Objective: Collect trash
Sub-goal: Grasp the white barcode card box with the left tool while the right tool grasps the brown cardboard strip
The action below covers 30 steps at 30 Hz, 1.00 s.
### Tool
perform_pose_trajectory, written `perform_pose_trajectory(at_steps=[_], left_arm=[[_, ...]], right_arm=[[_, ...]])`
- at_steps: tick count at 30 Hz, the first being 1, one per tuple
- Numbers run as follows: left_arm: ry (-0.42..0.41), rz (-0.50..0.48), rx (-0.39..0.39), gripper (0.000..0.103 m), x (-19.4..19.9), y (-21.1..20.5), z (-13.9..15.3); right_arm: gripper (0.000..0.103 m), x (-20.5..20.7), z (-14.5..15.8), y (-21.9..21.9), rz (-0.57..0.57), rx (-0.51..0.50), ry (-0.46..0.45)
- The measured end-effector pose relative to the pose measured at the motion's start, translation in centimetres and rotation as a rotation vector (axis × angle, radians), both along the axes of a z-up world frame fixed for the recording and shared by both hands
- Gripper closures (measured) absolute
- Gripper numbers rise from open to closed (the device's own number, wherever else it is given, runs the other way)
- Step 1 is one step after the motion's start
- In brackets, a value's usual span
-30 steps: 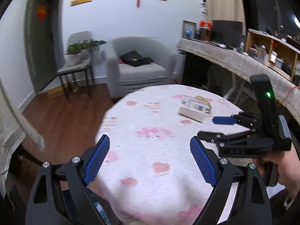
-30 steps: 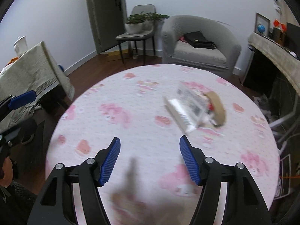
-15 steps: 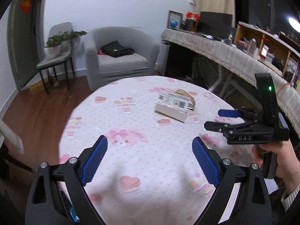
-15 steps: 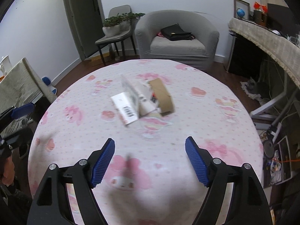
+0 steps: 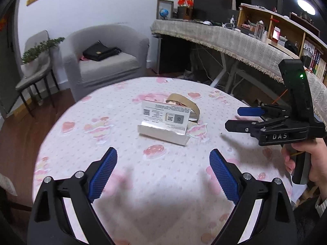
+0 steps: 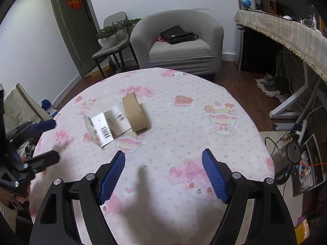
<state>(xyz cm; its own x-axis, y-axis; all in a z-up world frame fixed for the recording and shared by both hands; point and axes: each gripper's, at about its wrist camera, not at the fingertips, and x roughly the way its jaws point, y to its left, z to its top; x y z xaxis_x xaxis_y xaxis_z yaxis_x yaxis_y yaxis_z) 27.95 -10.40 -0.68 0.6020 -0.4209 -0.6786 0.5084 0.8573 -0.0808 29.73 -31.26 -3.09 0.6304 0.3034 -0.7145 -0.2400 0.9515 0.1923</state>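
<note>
A torn white carton [image 5: 163,122] with printed labels stands open on the round table's pink cartoon cloth [image 5: 114,185], and a curled strip of brown cardboard [image 5: 190,106] lies right behind it. My left gripper [image 5: 162,153] hovers open over the cloth, short of the carton, with nothing between its fingers. From the right wrist view the carton [image 6: 104,128] and the brown cardboard [image 6: 136,114] lie ahead and to the left of my open, empty right gripper [image 6: 163,153]. Each gripper shows in the other's view: the right gripper [image 5: 233,118] in a hand, the left gripper [image 6: 55,140] at the left edge.
A grey armchair [image 6: 179,47] with a black bag stands beyond the table, beside a chair holding a planter [image 6: 111,38]. A long cloth-covered desk [image 5: 235,45] runs along the right. A cat [image 6: 271,82] lies under it, near cables and a black kettle-like pot [image 6: 290,155] on the floor.
Both grippers have come in over the table and dipped toward the trash. In the right wrist view the carton slid from right to left. The right jaws spread wider.
</note>
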Motion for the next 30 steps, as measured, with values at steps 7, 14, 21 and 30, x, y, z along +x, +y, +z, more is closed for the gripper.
perform_pose_trajectory(at_steps=[7,14,21,30], left_arm=[[0.029,-0.058,0.025,0.009,2.4,-1.4,-1.6],[0.051,-0.083,0.005,0.009,4.4,-2.3,-1.8],[0.083,-0.109,0.047,0.009,6.6,-3.8,-2.5],[0.108,-0.113,0.116,0.024,7.5,-4.9,-3.2]], right_arm=[[0.024,1.8,-0.2,-0.9,-0.005,0.022,0.010],[0.024,2.6,-0.5,-0.8,-0.001,0.037,0.020],[0.024,2.9,-0.1,-1.8,-0.030,0.061,0.014],[0.024,3.1,0.2,-1.8,-0.035,0.072,0.010]])
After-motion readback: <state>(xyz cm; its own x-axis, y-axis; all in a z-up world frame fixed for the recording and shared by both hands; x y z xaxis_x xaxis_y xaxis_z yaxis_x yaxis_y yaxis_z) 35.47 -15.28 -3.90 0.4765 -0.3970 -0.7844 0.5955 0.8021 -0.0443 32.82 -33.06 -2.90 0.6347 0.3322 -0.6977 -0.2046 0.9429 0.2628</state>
